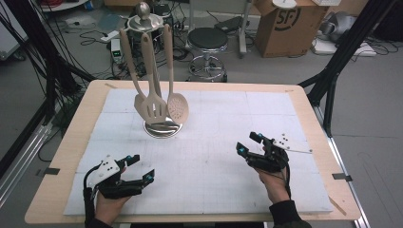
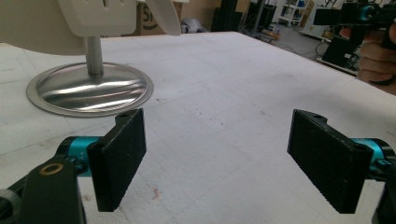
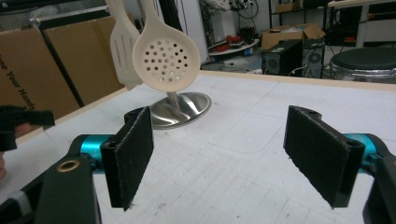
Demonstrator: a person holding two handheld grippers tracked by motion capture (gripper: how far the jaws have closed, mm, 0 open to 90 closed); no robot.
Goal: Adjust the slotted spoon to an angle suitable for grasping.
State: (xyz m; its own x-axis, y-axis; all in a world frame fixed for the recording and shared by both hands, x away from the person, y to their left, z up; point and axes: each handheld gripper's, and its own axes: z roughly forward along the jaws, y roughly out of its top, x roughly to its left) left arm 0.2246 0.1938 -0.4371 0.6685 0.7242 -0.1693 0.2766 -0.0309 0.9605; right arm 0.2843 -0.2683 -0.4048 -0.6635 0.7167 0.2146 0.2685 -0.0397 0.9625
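Note:
A steel utensil stand (image 1: 162, 128) sits at the back left of the white mat. Three cream utensils hang from it: a solid spatula (image 1: 139, 105), a slotted turner (image 1: 156, 110) and a perforated skimmer (image 1: 178, 107). My left gripper (image 1: 143, 166) is open near the front left, empty, with the stand's base (image 2: 88, 88) ahead of its pads (image 2: 119, 156). My right gripper (image 1: 249, 143) is open at the front right, also empty. In the right gripper view the skimmer (image 3: 166, 56) and turner (image 3: 122, 46) hang in front of the base (image 3: 184, 107).
A white foam mat (image 1: 214, 114) covers the wooden table (image 1: 71, 123). Beyond the far edge stand a black stool (image 1: 207, 40) and a cardboard box (image 1: 290, 21), with cables on the floor. Black frame legs (image 1: 340, 57) rise beside the table's right side.

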